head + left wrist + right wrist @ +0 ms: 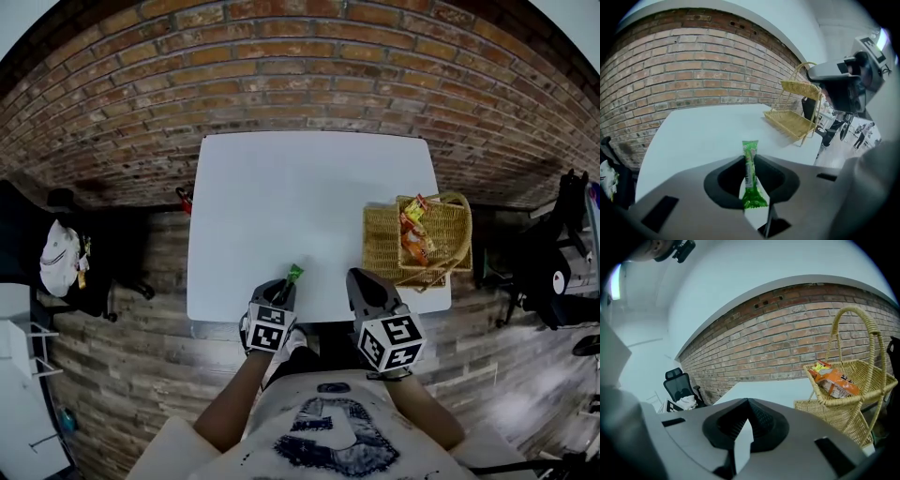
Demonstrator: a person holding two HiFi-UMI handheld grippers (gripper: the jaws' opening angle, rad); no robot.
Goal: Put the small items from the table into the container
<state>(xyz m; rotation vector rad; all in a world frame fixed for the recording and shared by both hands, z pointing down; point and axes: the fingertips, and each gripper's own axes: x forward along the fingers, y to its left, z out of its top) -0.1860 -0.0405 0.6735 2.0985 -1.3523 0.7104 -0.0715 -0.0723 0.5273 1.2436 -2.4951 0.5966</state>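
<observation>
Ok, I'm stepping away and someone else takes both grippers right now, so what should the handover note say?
Left gripper: fingers shut on the green packet, held above the table's near edge.
Right gripper: fingers shut, empty.
Basket: at the table's right edge; orange packets lie in its upper tier.
Done: those packets are in.
To do: carry the green packet to the basket and drop it in; no other loose item shows on the table.
</observation>
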